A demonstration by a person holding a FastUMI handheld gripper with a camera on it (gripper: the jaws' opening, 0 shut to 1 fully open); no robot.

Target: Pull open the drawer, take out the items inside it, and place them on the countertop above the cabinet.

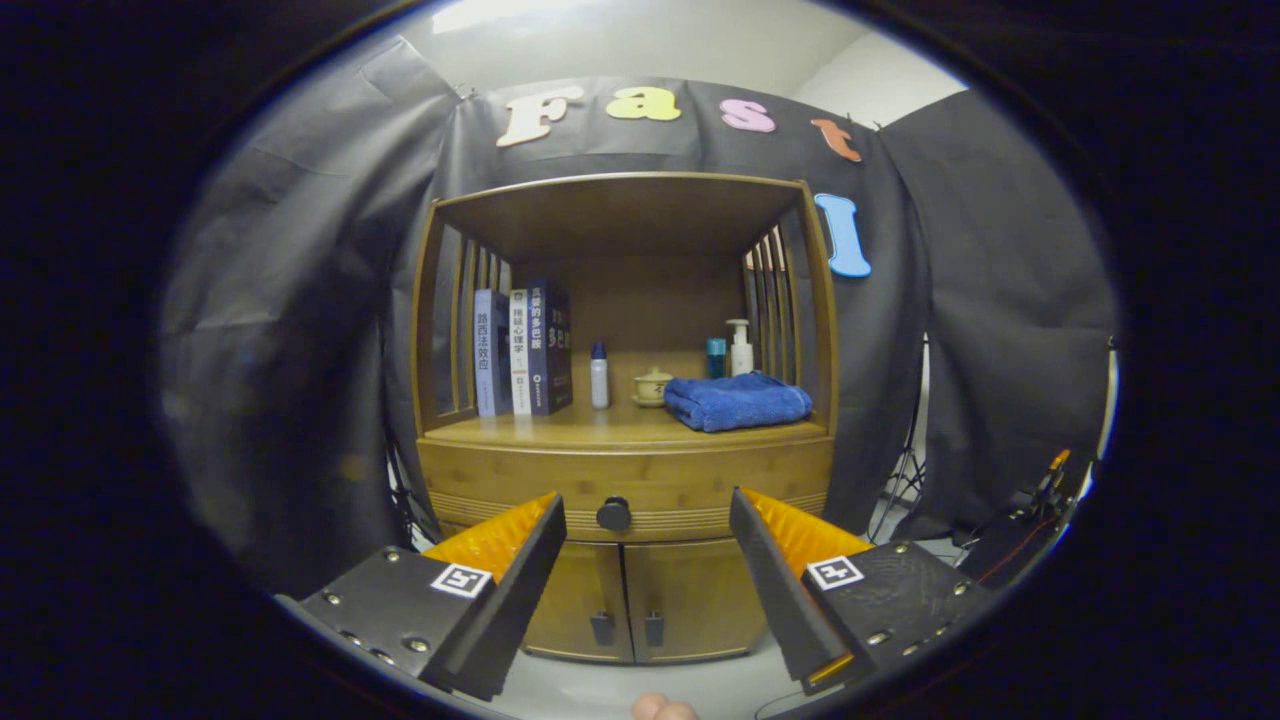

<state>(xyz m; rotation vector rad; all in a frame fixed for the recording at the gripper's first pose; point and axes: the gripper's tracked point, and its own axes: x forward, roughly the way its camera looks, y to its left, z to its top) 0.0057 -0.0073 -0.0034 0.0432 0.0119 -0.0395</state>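
While gripper (648, 510) hangs spread, empty, near the shut wood drawer (625, 480), its small round knob (614, 514), between fingers, looks rigid, best hold.

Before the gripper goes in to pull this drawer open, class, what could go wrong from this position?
1. The gripper is open and short of the drawer knob, which sits nearer one finger than midway; closing may catch it off-centre and slip.
2. The countertop already holds books, a small bottle, a lidded cup and a blue towel, so placing items could knock the bottle over.
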